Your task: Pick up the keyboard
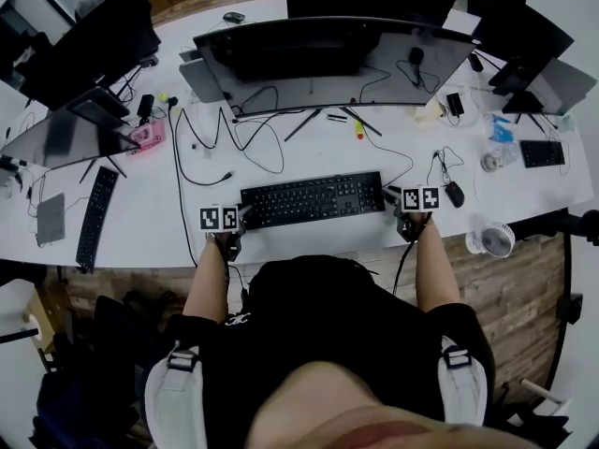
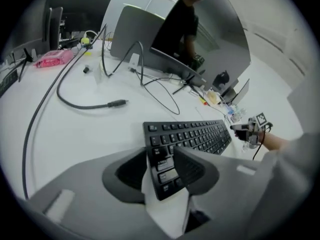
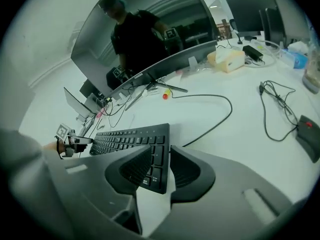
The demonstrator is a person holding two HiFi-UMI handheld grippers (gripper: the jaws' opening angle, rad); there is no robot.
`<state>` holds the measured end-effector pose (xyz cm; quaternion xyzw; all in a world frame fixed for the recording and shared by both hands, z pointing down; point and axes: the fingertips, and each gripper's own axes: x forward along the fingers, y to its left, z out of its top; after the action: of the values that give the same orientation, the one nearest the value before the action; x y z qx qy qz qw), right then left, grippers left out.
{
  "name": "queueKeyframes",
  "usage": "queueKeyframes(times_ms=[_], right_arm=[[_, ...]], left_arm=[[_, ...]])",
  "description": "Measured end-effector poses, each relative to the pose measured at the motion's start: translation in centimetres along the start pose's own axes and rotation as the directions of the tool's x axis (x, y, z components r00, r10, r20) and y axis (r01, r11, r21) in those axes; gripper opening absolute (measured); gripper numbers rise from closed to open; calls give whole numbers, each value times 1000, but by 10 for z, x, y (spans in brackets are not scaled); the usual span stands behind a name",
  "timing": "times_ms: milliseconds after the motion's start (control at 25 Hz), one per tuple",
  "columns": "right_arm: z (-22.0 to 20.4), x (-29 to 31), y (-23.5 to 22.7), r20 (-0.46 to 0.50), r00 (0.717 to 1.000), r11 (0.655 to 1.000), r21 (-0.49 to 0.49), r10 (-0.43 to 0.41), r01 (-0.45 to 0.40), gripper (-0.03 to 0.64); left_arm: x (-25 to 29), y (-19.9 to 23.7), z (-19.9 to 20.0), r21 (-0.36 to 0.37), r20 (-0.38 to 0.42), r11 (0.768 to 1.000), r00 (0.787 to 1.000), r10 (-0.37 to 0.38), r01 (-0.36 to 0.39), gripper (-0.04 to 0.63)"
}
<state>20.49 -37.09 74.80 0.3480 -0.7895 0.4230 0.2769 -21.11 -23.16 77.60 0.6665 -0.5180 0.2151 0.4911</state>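
Note:
The black keyboard (image 1: 314, 199) lies flat on the white desk (image 1: 281, 241), near its front edge. My left gripper (image 1: 241, 216) stands at the keyboard's left end. In the left gripper view its jaws (image 2: 161, 154) straddle that end of the keyboard (image 2: 190, 134), with a white gap showing beside the left pad. My right gripper (image 1: 389, 198) stands at the right end. In the right gripper view its jaws (image 3: 160, 151) straddle the near right corner of the keyboard (image 3: 130, 139), and the pads do not visibly press on it. Both grippers are open.
A wide curved monitor (image 1: 337, 59) stands behind the keyboard, with loose cables (image 1: 215, 148) in front of it. A mouse (image 1: 454, 193) and a small white fan (image 1: 491, 239) sit to the right. A second keyboard (image 1: 95, 215) lies at the far left.

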Motion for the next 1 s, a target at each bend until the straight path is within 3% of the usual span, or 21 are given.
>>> queueKeyframes(times_ms=[280,480,560,640,800,880,1000], right_arm=[[-12,24,0,-46,999,999,-28,-27,26,92],[-13,30,-2,-28,1000,997,76,10,-8,92],[-13,29,-2,-30,999,998,65,-16,18,97],[-7,19,4,-5,999,999,35,-37,37,107],[38,-25,30,143,989,999,-40,22,-16,106],[70,-53,48,234,971,995,-97,41,-18,104],[123,-101,80,388,919,983,-186,64,10,101]], left_arm=[[12,5,-8,-55,-26,998,999,-37,36,179],[17,3,-8,-139,-5,982,992,-129,127,160],[15,2,-8,-140,-19,983,993,-119,116,159],[4,-4,-4,-115,-4,988,994,-107,106,155],[-33,-25,36,-24,126,989,982,-144,148,155],[-53,-37,65,35,193,988,969,-152,148,155],[-91,-57,119,124,309,981,934,-178,146,155]])
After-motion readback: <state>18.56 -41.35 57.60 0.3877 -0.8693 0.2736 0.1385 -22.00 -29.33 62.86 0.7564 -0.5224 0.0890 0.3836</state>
